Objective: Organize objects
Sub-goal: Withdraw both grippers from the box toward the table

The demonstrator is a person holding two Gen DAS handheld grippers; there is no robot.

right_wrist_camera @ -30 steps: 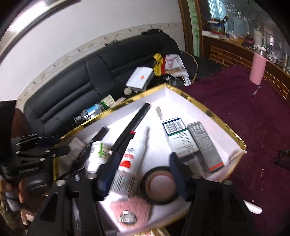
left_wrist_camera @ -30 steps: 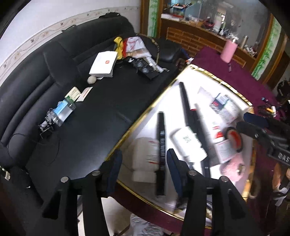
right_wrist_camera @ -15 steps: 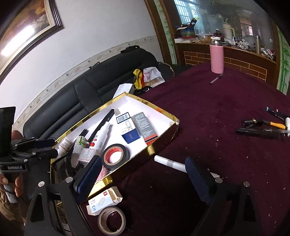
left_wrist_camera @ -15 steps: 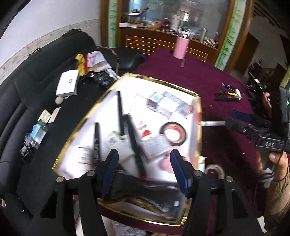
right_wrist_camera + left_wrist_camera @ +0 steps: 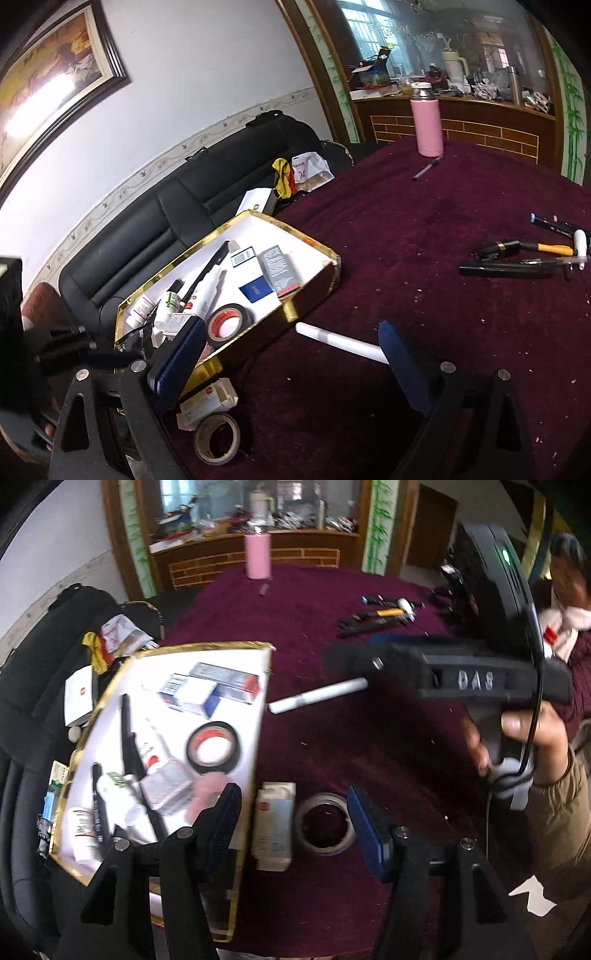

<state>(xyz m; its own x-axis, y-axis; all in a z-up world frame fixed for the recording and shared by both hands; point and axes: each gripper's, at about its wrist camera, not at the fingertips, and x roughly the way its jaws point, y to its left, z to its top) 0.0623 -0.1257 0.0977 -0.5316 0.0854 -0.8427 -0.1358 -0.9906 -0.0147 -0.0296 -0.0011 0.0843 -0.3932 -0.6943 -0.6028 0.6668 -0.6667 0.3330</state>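
Observation:
A gold-rimmed white tray (image 5: 258,716) sits at the left of the maroon tablecloth, holding black tape (image 5: 213,747), boxes, tubes and pens. My left gripper (image 5: 295,827) hovers open just right of the tray. A small white box (image 5: 274,825) and a beige tape ring (image 5: 325,823) lie on the cloth below its jaws. My right gripper (image 5: 291,360) is open wide over the cloth beside the tray (image 5: 314,245). A white tube (image 5: 341,341) lies between its fingers, untouched. The box (image 5: 207,402) and tape ring (image 5: 216,437) lie at its lower left.
Several pens and markers (image 5: 517,258) lie at the right of the table. A pink bottle (image 5: 428,122) and a loose pen (image 5: 426,168) stand far back. A black sofa (image 5: 166,221) with clutter runs behind the tray. A person's hand (image 5: 524,738) holds the right gripper.
Both views have swung from over the tray to the cloth on its right. The right jaws have spread wider. The left gripper now hangs over the box and tape ring.

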